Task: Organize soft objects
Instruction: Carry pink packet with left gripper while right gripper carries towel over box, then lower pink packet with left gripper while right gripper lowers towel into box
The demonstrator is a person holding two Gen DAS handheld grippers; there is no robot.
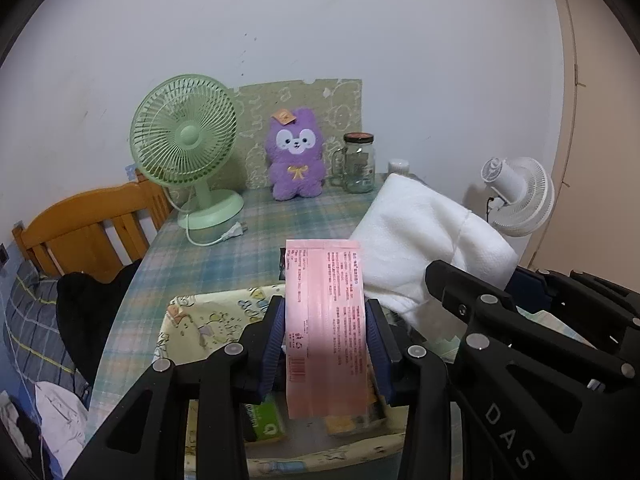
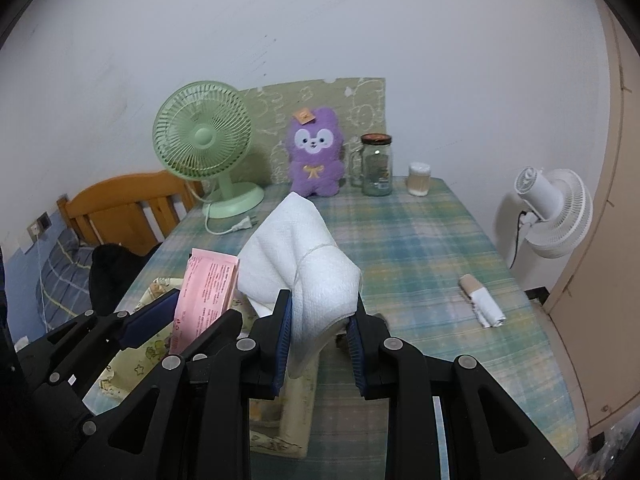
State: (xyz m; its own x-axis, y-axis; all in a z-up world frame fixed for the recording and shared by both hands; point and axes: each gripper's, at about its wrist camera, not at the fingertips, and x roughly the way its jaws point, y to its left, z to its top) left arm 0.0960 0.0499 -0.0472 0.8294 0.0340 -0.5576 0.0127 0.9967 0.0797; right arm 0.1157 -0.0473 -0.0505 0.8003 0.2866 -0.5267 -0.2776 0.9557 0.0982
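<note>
My left gripper [image 1: 326, 340] is shut on a pink printed packet [image 1: 326, 320], held upright over a pale yellow fabric box [image 1: 192, 320] with cartoon prints. The same pink packet [image 2: 204, 292] and the left gripper [image 2: 184, 312] show at the left of the right wrist view. My right gripper [image 2: 318, 332] is shut on a folded white fleece cloth [image 2: 304, 256], which bulges up above its pads over the yellow box's [image 2: 292, 404] right end. In the left wrist view that white cloth [image 1: 424, 240] sits to the right. A purple plush toy [image 1: 295, 154] stands at the table's far edge.
A plaid cloth covers the table [image 2: 420, 240]. At the back stand a green fan [image 1: 184, 140] with loose plug, a glass jar [image 1: 359, 162] and a small white container [image 2: 419, 179]. A cardboard roll with paper [image 2: 482, 300] lies right. A white fan [image 2: 554, 212] is off-table; a wooden bed frame [image 1: 92, 228] left.
</note>
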